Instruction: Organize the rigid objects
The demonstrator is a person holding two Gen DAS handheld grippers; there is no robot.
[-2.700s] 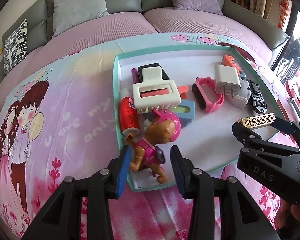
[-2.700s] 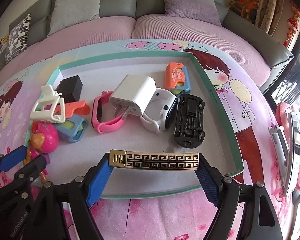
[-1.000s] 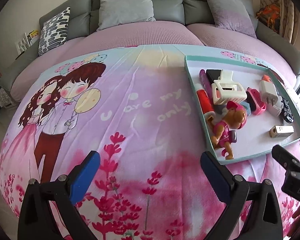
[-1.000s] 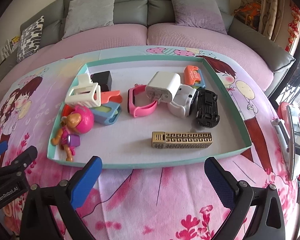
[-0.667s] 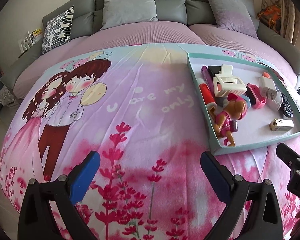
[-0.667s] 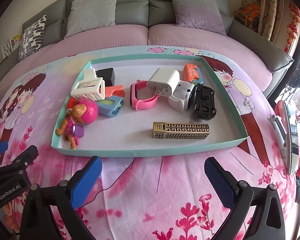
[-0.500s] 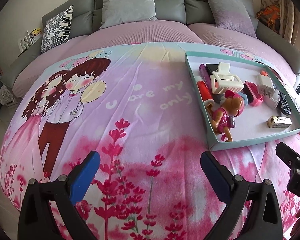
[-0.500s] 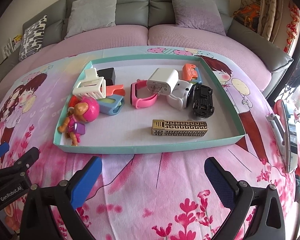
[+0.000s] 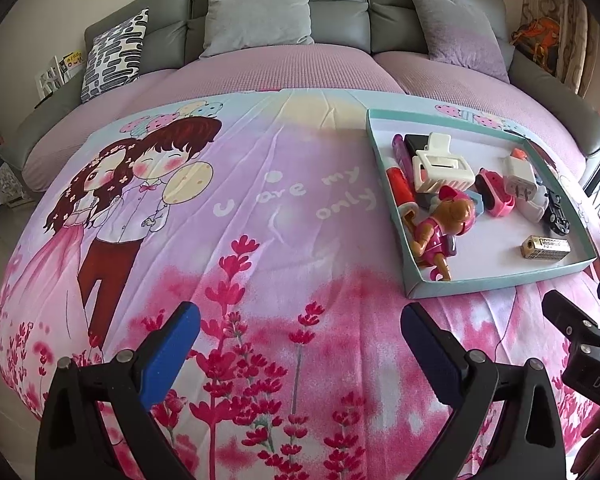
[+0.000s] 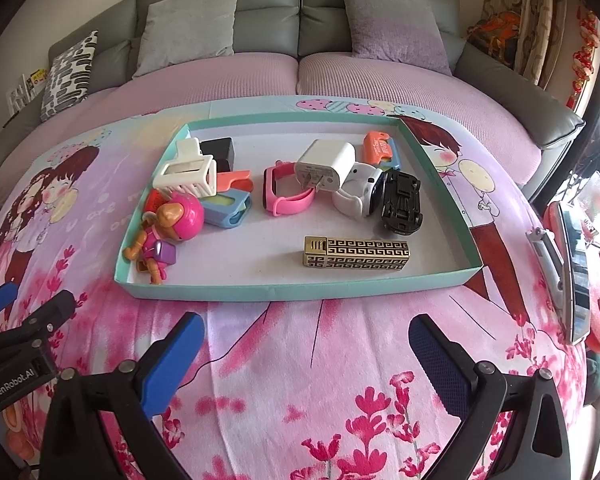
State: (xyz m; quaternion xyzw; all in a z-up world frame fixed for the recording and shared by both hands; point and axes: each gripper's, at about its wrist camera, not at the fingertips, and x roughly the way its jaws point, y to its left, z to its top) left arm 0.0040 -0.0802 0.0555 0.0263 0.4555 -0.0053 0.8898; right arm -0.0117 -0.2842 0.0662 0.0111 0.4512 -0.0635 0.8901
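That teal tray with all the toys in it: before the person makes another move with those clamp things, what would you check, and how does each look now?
1. Left gripper empty and open: ok.
2. Right gripper empty and open: ok.
3. Gold lighter lying flat inside the tray: ok.
4. Toy pup figure inside the tray's near left corner: ok.
5. Black toy car right way up: not ok, underside faces up.
6. Anything left outside the tray on the bedspread: cannot tell, edges out of view.

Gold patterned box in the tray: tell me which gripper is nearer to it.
Right. The right gripper sits just below the tray's front rim, facing the gold patterned box. The left gripper is further away, to the tray's left, over the blanket.
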